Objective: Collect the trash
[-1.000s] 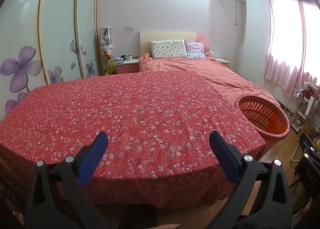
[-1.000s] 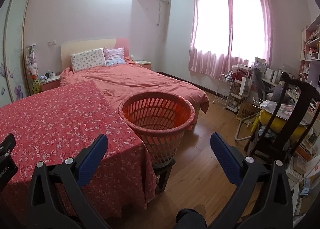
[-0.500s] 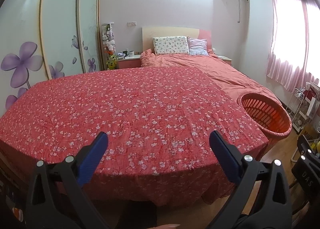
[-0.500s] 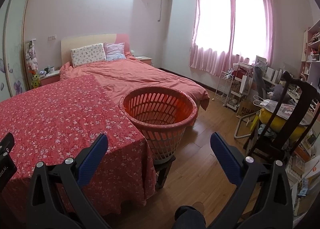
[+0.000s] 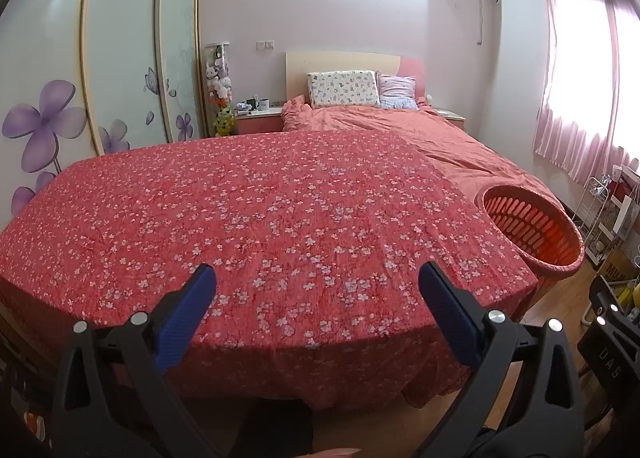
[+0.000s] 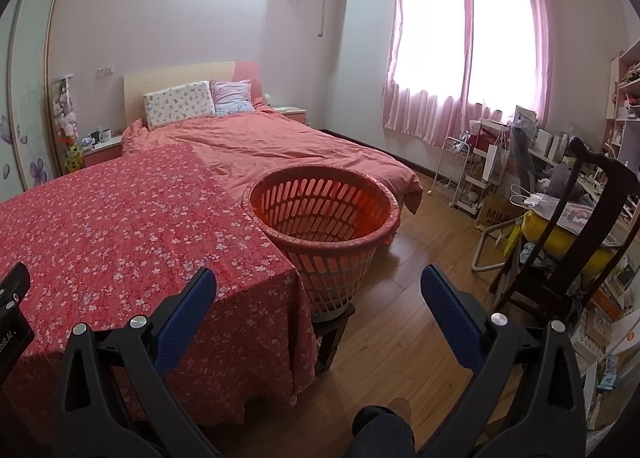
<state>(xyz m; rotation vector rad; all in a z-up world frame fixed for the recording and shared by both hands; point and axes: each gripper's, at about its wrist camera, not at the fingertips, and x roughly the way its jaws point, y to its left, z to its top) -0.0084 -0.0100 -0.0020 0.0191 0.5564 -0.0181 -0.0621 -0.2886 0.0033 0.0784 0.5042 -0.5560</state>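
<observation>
An orange slotted plastic basket (image 6: 325, 217) stands on a small dark stool beside the right edge of a table covered in a red flowered cloth (image 5: 256, 217); it also shows at the right of the left wrist view (image 5: 532, 230). I see no trash on the cloth. My left gripper (image 5: 316, 286) is open and empty, held above the near edge of the table. My right gripper (image 6: 318, 286) is open and empty, held near the table's right corner, in front of the basket. The left gripper's body shows at the left edge of the right wrist view (image 6: 12, 310).
A bed with a salmon cover (image 6: 280, 145) lies behind the table and basket. A wardrobe with flower decals (image 5: 100, 69) is at the left. A dark wooden chair (image 6: 576, 234), shelves and clutter stand at the right on the wood floor (image 6: 404, 338).
Both views have tilted slightly, so the table and basket sit a little lower in frame. Both grippers stay open and empty.
</observation>
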